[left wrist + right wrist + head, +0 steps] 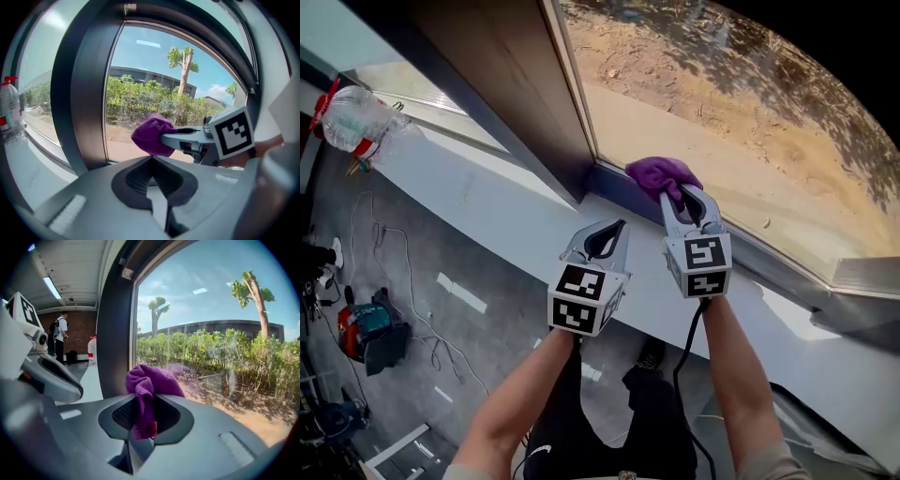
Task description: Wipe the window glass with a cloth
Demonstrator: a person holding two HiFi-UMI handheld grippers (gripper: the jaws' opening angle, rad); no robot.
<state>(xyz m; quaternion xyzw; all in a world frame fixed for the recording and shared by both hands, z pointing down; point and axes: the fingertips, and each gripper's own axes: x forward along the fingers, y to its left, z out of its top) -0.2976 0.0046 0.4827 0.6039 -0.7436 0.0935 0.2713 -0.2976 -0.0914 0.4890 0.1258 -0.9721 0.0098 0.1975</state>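
- Purple cloth was pinched in the right hand-held gripper, bunched ahead of its jaws, low against the window glass.
- Left hand-held gripper, jaws together and empty, was farther back.

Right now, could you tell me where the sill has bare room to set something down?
The sill lies bare between the bottle and the left gripper, and again right of the right gripper. It is crowded round the cloth, where both grippers are.

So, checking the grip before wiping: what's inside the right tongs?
A purple cloth, pinched between the shut right tongs, its bunched end sticking out toward the window glass. The pinched fold is covered by the tongs; nothing else shows there.
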